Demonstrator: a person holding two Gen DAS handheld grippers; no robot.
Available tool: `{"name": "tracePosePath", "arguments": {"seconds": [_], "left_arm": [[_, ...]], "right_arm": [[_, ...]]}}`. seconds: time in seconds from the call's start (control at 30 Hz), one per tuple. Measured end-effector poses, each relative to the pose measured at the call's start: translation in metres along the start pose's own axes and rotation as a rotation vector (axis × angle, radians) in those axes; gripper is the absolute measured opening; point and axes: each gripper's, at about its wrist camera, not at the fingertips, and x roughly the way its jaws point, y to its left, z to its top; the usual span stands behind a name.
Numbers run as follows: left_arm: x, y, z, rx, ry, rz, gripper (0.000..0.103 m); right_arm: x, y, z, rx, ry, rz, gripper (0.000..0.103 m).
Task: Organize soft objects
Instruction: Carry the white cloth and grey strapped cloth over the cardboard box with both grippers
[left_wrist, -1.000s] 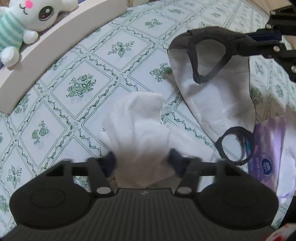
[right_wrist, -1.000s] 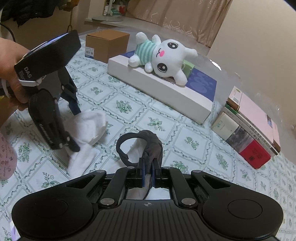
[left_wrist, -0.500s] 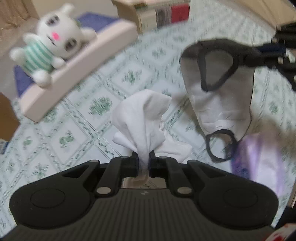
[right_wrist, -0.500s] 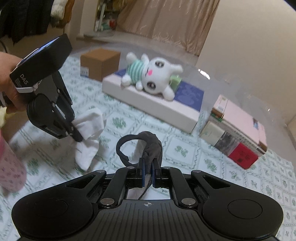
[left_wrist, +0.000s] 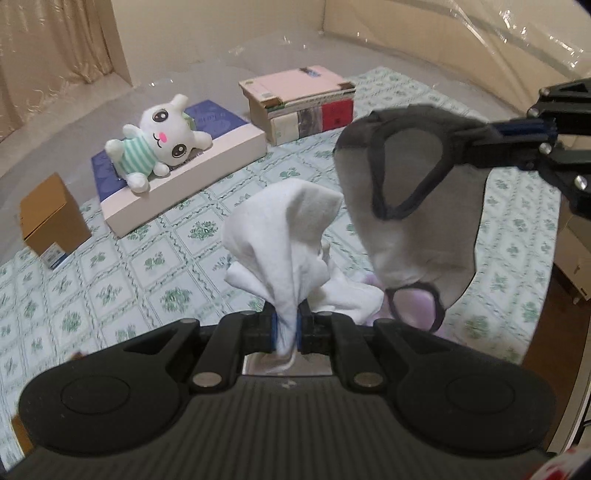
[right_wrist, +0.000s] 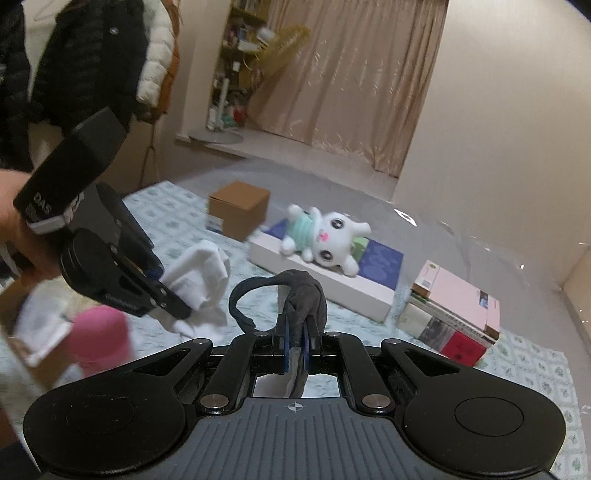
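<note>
My left gripper (left_wrist: 286, 330) is shut on a white sock (left_wrist: 284, 236), which hangs bunched above the patterned mat. In the right wrist view that same gripper (right_wrist: 162, 284), held by a hand, carries the white sock (right_wrist: 201, 275) at the left. A grey face mask with dark ear loops (left_wrist: 417, 218) hangs at the right of the left wrist view, pinched at its top edge by my right gripper (left_wrist: 517, 138). Seen from the right wrist, the right gripper (right_wrist: 295, 345) is shut on the mask (right_wrist: 304, 295), with one loop curling out to the left.
A white plush rabbit (left_wrist: 159, 142) in a striped shirt lies on a flat white and blue box (left_wrist: 192, 173). A stack of books (left_wrist: 301, 101) stands behind it, a brown carton (left_wrist: 51, 214) to the left. A pink object (right_wrist: 98, 339) shows blurred at lower left.
The left gripper closed on the white sock. Both grippers then rose from the mat, lifting the sock and the mask clear of it; the views now reach the room's walls.
</note>
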Motion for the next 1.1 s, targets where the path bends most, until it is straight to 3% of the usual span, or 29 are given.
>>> {"name": "tracePosePath", "arguments": {"seconds": [0.27, 0.57, 0.87, 1.1], "left_arm": [[-0.059, -0.050, -0.068, -0.054, -0.083, 0.024, 0.008], [-0.093, -0.089, -0.145, -0.156, -0.153, 0.066, 0.008], [-0.118, -0.075, -0.211, -0.381, -0.202, 0.137, 0.008], [-0.134, -0.062, -0.247, -0.430, -0.188, 0.247, 0.008]], "right_arm": [[-0.059, 0.049, -0.033, 0.040, -0.027, 0.071, 0.007], [-0.094, 0.096, -0.071, 0.060, -0.043, 0.110, 0.007], [-0.103, 0.132, -0.090, 0.094, -0.070, 0.166, 0.007], [-0.100, 0.151, -0.087, 0.113, -0.083, 0.230, 0.007]]}}
